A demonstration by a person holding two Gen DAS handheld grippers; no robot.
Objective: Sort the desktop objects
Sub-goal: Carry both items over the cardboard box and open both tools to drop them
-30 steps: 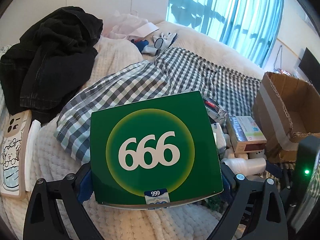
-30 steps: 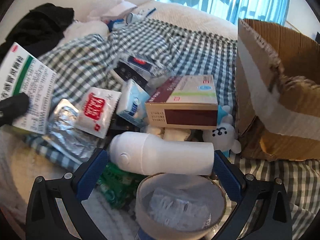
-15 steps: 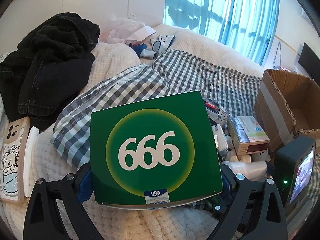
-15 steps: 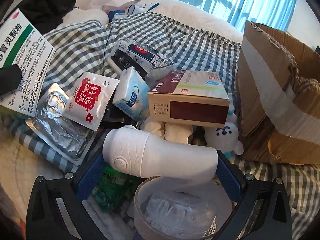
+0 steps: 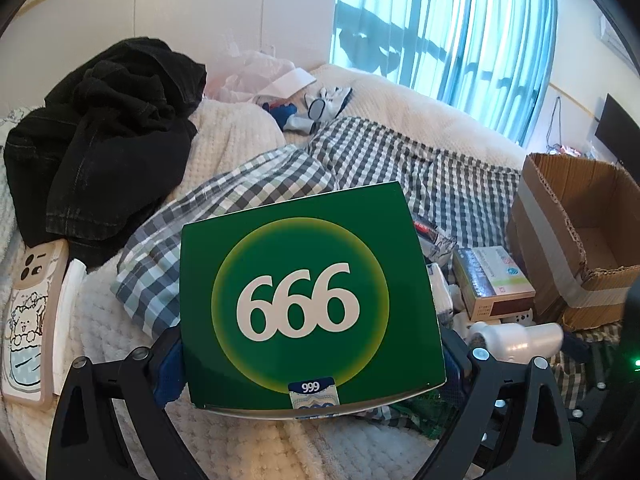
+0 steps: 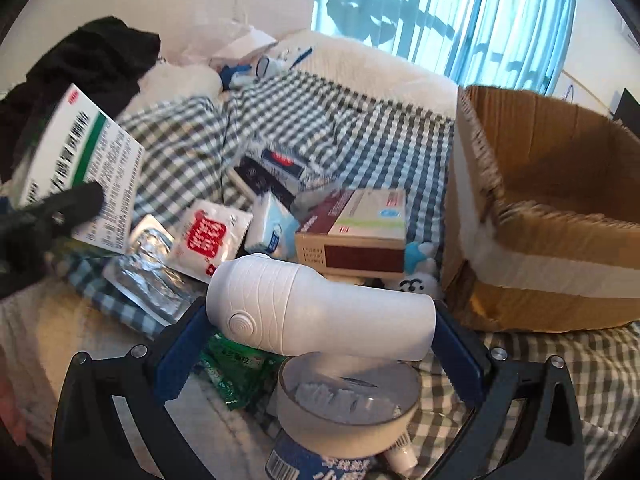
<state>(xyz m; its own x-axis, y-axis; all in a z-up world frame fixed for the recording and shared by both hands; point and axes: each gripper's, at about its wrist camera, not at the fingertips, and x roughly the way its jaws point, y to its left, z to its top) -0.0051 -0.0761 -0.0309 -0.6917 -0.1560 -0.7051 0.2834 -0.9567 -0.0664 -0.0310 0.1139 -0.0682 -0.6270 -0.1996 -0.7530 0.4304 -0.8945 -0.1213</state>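
My left gripper is shut on a green box marked 666, held above the bed. The same box shows at the left of the right wrist view, white side facing. My right gripper is shut on a white bottle, held across its fingers above the pile; the bottle also shows in the left wrist view. An open cardboard box stands to the right, also seen in the left wrist view.
On a checked cloth lie a maroon medicine box, a red-and-white sachet, a foil pack, a tissue pack and a green packet. Black clothes and a phone lie left. A clear tub sits below the bottle.
Both grippers have risen with their loads. The white bottle is lifted off the pile, and the cardboard box has come further into both views.
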